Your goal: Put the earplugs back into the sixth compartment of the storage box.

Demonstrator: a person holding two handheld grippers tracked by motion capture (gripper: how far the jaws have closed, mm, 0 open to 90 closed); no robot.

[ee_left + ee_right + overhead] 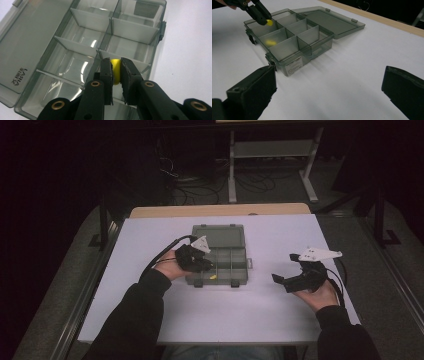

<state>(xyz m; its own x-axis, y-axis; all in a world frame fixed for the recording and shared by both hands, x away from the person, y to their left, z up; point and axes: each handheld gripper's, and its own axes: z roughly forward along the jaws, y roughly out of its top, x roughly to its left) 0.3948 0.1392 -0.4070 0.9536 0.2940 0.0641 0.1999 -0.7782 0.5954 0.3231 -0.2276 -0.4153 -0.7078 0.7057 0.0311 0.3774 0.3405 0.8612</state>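
A clear grey compartment box [241, 254] lies open mid-table, its lid [220, 236] folded back flat. My left gripper [207, 266] hovers over the box's near-left compartments. In the left gripper view this gripper [115, 62] is shut on a small yellow piece [115, 73], above a divider [130, 62]. The right gripper view shows the same yellow piece [269, 22] at the left gripper's tip, over the box [294, 63]. A blurred yellow patch [271, 42] shows in a compartment below; piece or reflection, I cannot tell. My right gripper [286, 268] is open, nothing in it, right of the box.
The white table top [280, 315] has a wooden strip [220, 210] along its far edge. Desk legs and cables [250, 180] stand on the dark floor beyond. The box's latches [235, 283] face the person.
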